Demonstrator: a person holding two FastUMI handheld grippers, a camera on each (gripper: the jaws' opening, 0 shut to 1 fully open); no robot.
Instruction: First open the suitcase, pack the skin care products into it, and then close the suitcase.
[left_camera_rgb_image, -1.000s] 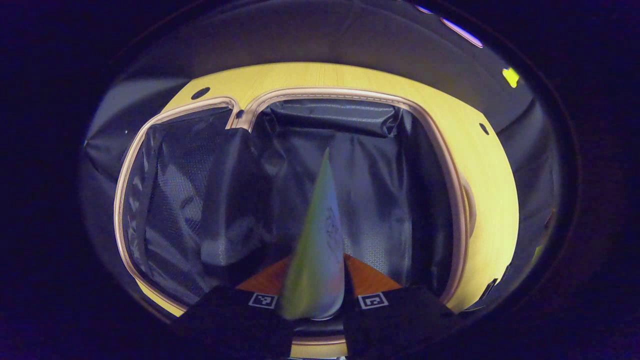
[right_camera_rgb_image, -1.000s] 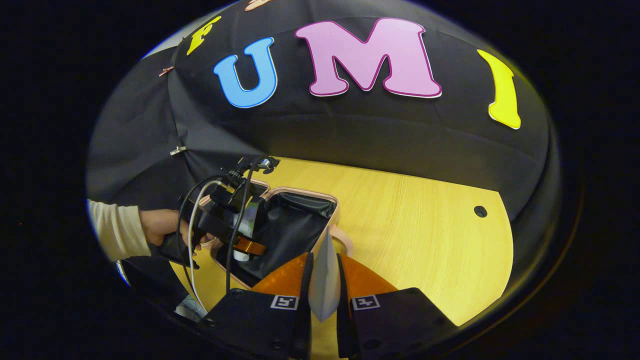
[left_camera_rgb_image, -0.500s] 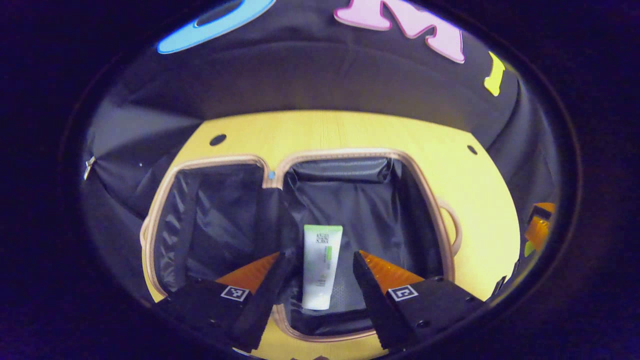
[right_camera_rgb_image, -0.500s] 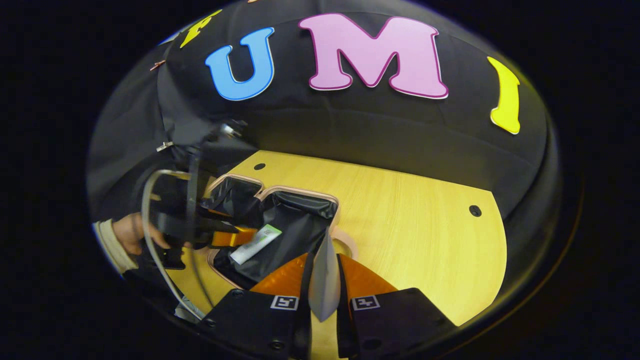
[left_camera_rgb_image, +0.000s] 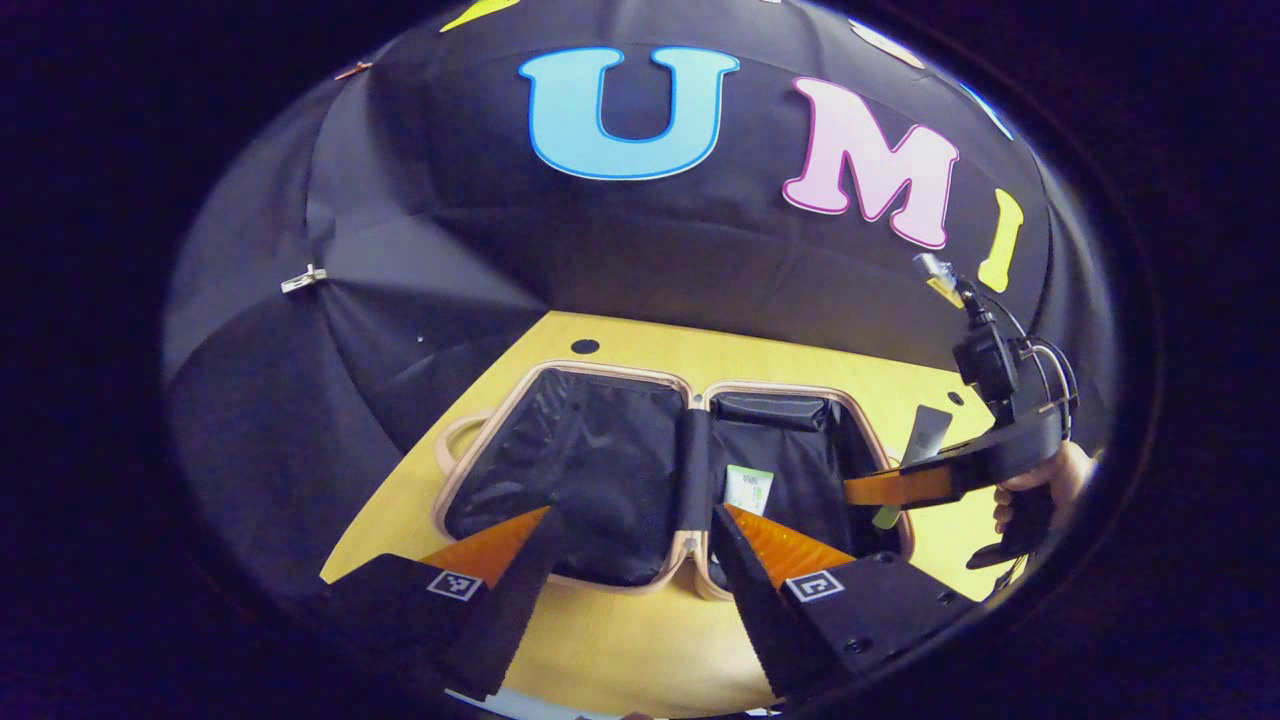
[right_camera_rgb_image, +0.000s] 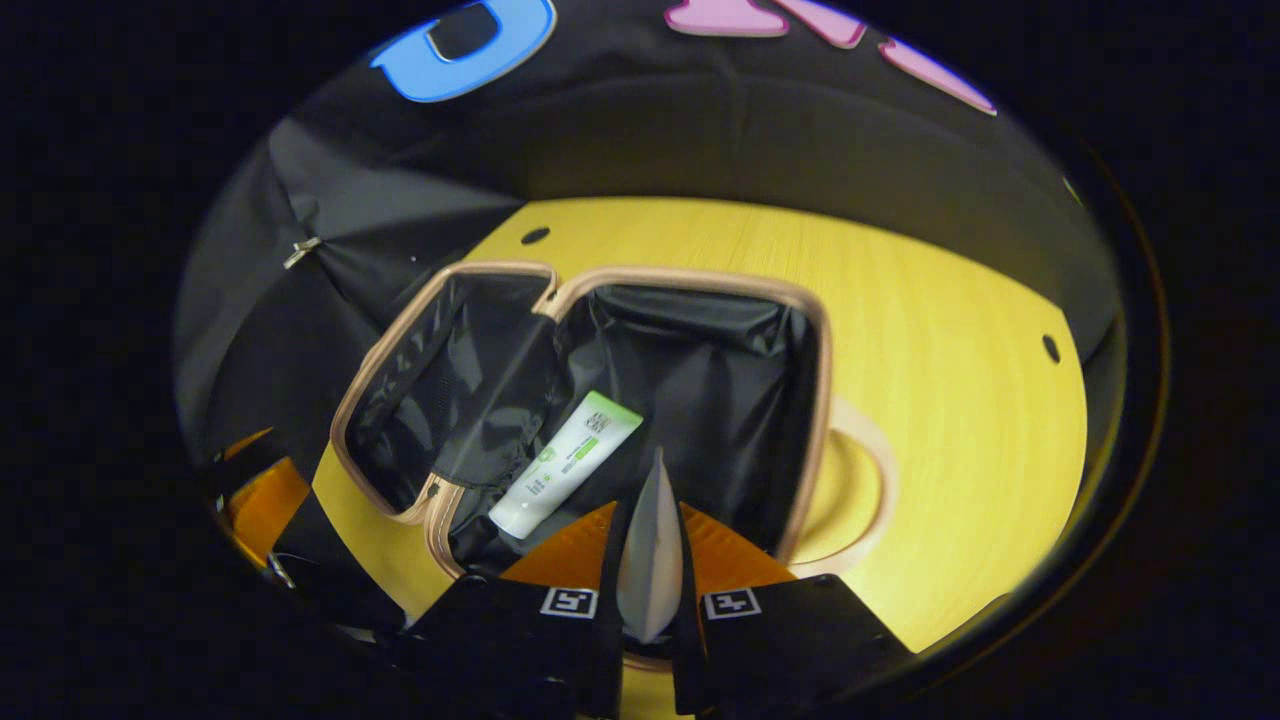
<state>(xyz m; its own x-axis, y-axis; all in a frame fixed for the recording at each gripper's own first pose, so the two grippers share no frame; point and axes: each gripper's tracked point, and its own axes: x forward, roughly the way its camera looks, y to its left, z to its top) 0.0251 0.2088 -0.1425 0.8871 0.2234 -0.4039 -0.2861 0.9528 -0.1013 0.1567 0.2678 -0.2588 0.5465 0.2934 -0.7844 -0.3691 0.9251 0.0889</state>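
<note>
White-green tube in open suitcase; label print unreadable.

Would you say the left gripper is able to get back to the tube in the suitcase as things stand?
Probably yes: the left gripper is open, the suitcase lies open, and the tube lies uncovered inside, though the right gripper hovers close above it.
</note>
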